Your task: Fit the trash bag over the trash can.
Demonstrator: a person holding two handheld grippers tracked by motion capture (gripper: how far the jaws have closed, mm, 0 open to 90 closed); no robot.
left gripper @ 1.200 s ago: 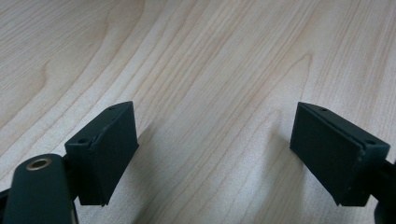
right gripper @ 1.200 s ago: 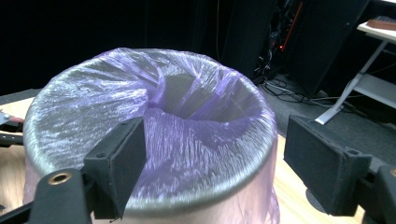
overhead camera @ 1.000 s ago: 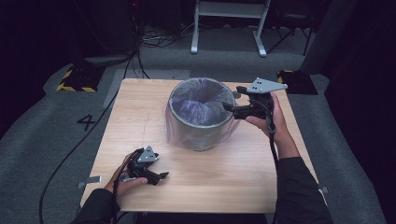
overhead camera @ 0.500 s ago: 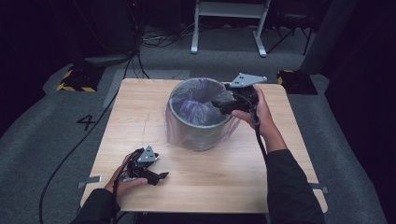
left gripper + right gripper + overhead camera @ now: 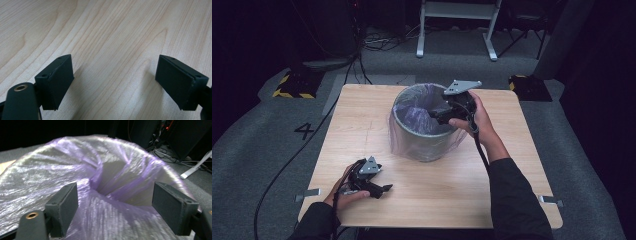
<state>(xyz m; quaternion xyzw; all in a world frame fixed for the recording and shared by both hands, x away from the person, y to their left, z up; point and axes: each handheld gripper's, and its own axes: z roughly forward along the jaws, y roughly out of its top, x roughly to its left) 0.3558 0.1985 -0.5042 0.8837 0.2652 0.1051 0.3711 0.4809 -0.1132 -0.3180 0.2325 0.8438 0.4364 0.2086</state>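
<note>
Near the front-left corner of the pale wooden tabletop (image 5: 362, 125), the left hand-held gripper (image 5: 379, 189) rests released. At the tabletop's middle stands the purple-lined bin (image 5: 424, 135); the right hand-held gripper (image 5: 435, 114) hovers released over its rim. Grey carpet (image 5: 272, 150) and dark surroundings.

The high view hangs above my side of the table (image 5: 362, 120), facing forward and down, far enough to take in the whole top and floor beyond. My left gripper (image 5: 113, 82) view looks close down onto bare wood between its jaws. My right gripper (image 5: 113, 205) view looks close across the bin (image 5: 422, 145) and its purple liner (image 5: 82, 170), which the high view shares
</note>
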